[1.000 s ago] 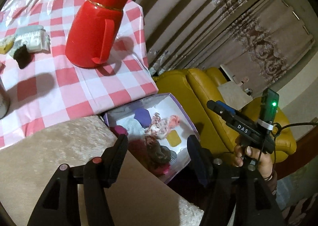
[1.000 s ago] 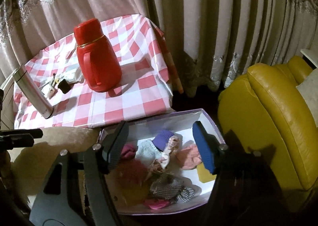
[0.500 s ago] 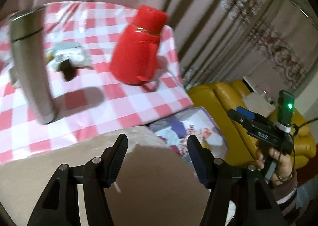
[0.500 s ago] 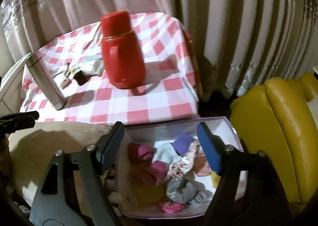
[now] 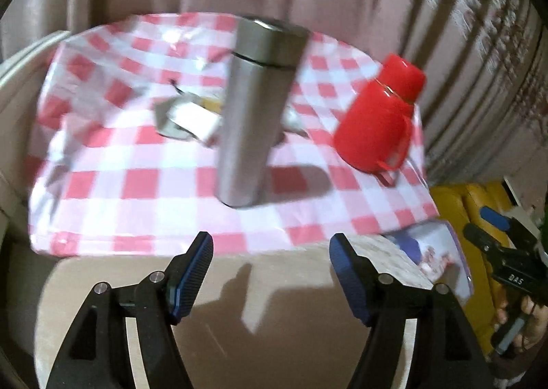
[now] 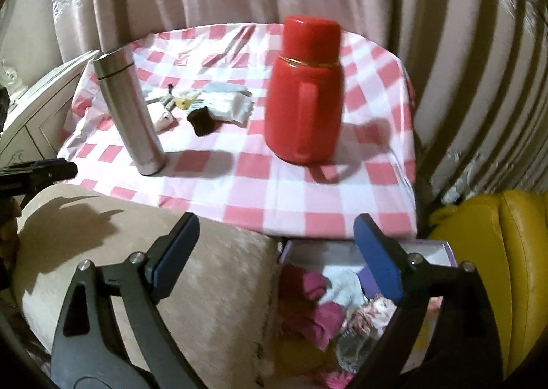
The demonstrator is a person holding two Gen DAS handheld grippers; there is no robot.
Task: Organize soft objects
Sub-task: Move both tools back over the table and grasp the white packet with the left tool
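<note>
1. Both jaws have just widened: left hand-held gripper and right hand-held gripper gape, nothing between them, over a beige cushion.
2. Only the right wrist view shows soft objects inside the box.
3. Farther, on the checked counter: steel flask, red jug.

Steel flask and red jug upright on checked tablecloth.

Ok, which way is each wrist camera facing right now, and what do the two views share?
Left wrist: on the left gripper, angled down over a beige cushion at the steel flask; the right gripper and its hand show.
Right wrist: on the right gripper, facing the red jug, above the box of soft items.
Shared: checked tablecloth, flask, jug, box.
</note>
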